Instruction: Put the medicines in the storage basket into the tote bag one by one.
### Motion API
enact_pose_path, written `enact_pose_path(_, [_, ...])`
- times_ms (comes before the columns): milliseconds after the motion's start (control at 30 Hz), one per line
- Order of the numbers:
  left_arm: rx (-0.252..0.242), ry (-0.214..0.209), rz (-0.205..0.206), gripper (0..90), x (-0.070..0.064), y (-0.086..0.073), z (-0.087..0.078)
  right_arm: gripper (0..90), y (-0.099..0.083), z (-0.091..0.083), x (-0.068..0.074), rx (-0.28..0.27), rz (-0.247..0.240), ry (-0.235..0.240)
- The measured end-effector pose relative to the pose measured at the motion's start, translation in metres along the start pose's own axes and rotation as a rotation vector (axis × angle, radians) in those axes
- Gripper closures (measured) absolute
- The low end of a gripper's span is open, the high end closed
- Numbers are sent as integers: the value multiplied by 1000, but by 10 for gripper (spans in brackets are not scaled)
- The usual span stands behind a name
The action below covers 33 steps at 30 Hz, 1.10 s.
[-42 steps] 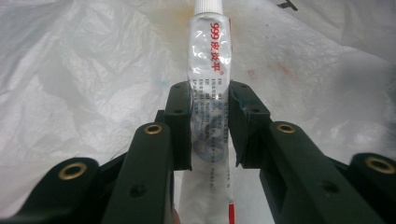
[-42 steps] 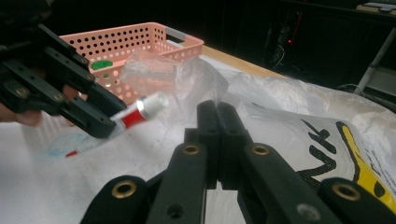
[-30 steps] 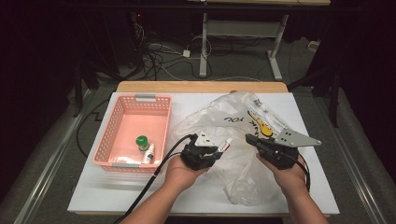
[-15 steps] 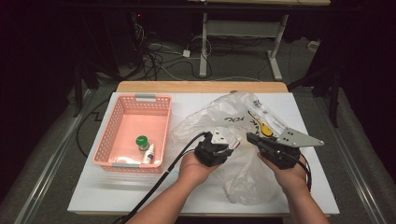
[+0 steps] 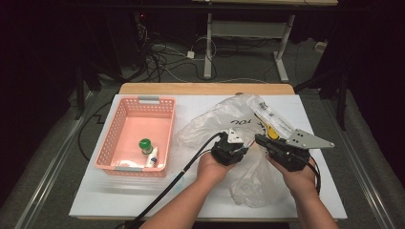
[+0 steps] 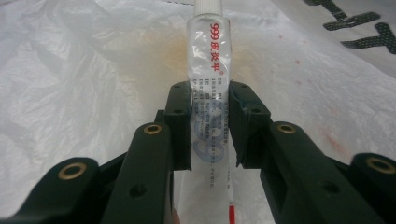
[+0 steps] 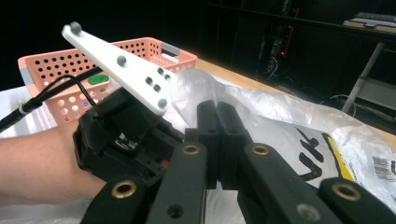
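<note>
A crumpled clear plastic bag (image 5: 212, 121) lies across the middle and right of the white table (image 5: 119, 195). My left gripper (image 5: 230, 147) sits over its middle. In the left gripper view my left gripper (image 6: 209, 93) is shut on a white tube (image 6: 208, 60) with red "999" print, with the bag (image 6: 93, 70) beneath it. My right gripper (image 5: 261, 140) is just to the right, its jaws pressed together on the bag film. In the right gripper view my right gripper (image 7: 217, 109) stands shut against the bag (image 7: 280, 116), and the left gripper (image 7: 126, 126) is close beside it.
A pink perforated basket (image 5: 138, 101) stands at the left and holds a green-capped bottle (image 5: 145, 145) and a small white dropper bottle (image 5: 153, 156). A packet with yellow print (image 5: 274, 125) lies inside the bag. Cables and a desk frame are on the floor beyond the table.
My left gripper has moved right and a little forward over the bag, closing in on the right gripper. The right gripper has stayed almost still.
</note>
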<state>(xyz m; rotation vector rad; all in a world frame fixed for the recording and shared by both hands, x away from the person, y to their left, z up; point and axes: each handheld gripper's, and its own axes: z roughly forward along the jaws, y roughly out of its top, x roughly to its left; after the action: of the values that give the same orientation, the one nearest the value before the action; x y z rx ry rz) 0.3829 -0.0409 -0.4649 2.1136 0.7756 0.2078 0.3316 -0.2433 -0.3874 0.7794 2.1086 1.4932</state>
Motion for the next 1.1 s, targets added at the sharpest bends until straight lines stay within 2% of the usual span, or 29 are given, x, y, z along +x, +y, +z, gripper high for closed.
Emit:
enact_pose_path(100, [-5, -2, -18, 698, 0, -1, 8, 900, -1, 0, -1, 1, 4, -3])
enact_pose_path(233, [30, -1, 3, 698, 2, -2, 15, 900, -1, -1, -2, 0, 6, -3])
enact_pose_path(267, [16, 0, -20, 696, 1, -2, 17, 900, -1, -1, -2, 0, 6, -2])
enact_pose_path(300, [13, 6, -25, 689, 1, -3, 17, 900, -1, -1, -2, 3, 10, -2])
enact_pose_path(333, [23, -11, -5, 676, 2, -3, 17, 900, -2, -1, -3, 4, 8, -3])
enact_pose_path(400, [20, -25, -7, 611, 1, -4, 15, 900, -2, -1, -3, 5, 11, -2])
enact_pose_path(433, [21, -29, -7, 579, 1, -4, 13, 900, -2, -1, -3, 5, 12, -3])
enact_pose_path(500, [-1, -33, -33, 557, 1, -5, 8, 900, -3, -1, -4, 5, 10, -3])
enact_pose_path(567, [-8, -36, -33, 532, 2, -7, 3, 900, -3, -1, -4, 7, 10, -3])
enact_pose_path(667, [-3, -72, -34, 476, 5, -10, -5, 900, -3, -1, -3, 8, 10, -3])
enact_pose_path(700, [-8, -90, -46, 459, 5, -11, -8, 900, -3, -1, -3, 7, 10, -3])
enact_pose_path(833, [-20, -125, -54, 395, 6, -16, -21, 900, -3, -2, -3, 8, 11, -3])
enact_pose_path(1100, [-27, -148, -52, 235, 4, -28, -45, 900, -4, -1, -2, 20, 9, -2])
